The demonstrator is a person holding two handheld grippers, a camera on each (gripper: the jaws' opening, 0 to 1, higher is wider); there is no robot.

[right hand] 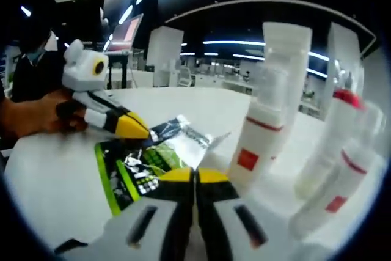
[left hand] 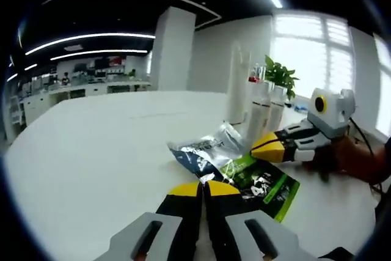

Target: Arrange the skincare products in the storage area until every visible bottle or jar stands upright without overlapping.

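Yellow-tipped left claw (left hand: 203, 189) nearest lens, jaws clenched, nothing between; green sachet (left hand: 264, 187) flat on tabletop (left hand: 91, 151) just ahead-right, silver sachet (left hand: 204, 151) beyond. Right claw (right hand: 195, 175) also clenched, empty; white bottles (right hand: 269, 120) upright just ahead-right of it, long axes vertical. Right claw nearer bottles, left nearer sachets

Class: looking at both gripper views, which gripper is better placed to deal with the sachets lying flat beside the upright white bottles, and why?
Probably the left gripper: its shut fingers touch the green sachet. The right gripper sits between it and the white bottles.
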